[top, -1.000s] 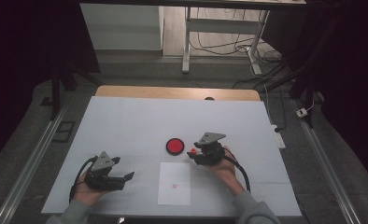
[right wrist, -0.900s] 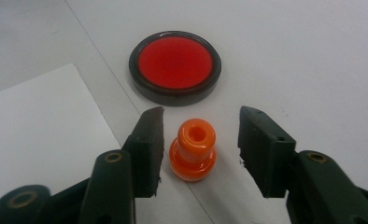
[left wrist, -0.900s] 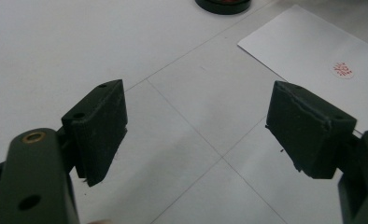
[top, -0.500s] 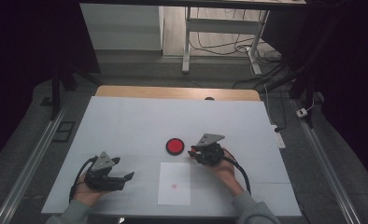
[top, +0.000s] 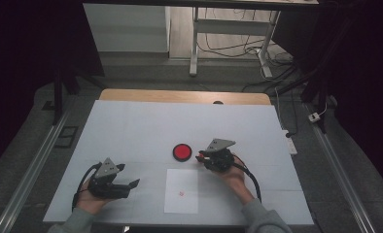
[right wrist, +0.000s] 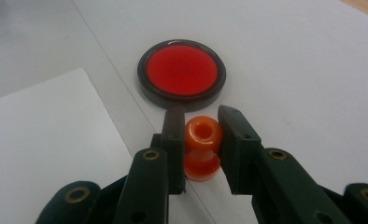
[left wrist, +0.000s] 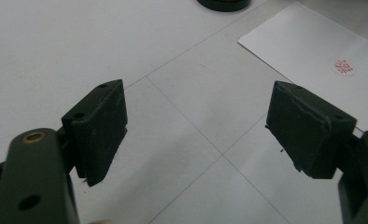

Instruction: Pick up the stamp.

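Stamp point(right wrist: 201, 148), small, stiff orange plastic and light, sits clenched at its waist in my right gripper point(right wrist: 201, 135), just beside the red ink pad point(right wrist: 182, 71); left gripper point(left wrist: 196, 130) gapes, holding nothing.

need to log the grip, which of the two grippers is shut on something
The right gripper: its jaws clamp the orange stamp. The left gripper stands wide open over bare table.

Dim room, dark surround; white table point(top: 131, 126) evenly lit from above, shadows soft; near jaws slightly blurred.
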`<state>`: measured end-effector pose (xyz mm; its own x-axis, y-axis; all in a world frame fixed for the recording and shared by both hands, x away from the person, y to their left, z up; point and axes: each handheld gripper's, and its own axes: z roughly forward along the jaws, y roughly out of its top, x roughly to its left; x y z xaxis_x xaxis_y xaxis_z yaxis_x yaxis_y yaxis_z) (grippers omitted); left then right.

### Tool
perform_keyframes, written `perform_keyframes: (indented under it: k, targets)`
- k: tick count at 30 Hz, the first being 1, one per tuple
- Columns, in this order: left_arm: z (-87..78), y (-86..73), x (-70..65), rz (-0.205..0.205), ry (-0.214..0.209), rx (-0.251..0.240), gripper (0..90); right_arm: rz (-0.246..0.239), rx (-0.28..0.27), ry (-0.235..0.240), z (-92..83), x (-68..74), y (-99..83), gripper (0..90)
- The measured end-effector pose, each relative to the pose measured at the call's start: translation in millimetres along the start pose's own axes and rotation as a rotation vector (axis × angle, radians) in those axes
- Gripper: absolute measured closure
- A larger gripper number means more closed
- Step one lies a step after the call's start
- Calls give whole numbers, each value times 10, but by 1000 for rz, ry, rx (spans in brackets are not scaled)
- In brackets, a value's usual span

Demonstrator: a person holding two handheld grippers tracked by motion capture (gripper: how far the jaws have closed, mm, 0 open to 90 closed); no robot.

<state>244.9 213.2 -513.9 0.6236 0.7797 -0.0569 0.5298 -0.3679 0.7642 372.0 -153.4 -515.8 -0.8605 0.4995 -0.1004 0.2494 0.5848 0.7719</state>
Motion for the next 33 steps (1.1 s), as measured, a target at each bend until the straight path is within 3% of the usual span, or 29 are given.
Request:
perform_keyframes:
  k: [20, 33]
  targets:
    - [3, -3, 5, -8, 0, -5, 205, 24, -96, -7, -170, -7, 60, 715]
    - [7, -7, 18, -8, 8, -12, 206, 51, -186, 22, -382, 44, 135, 715]
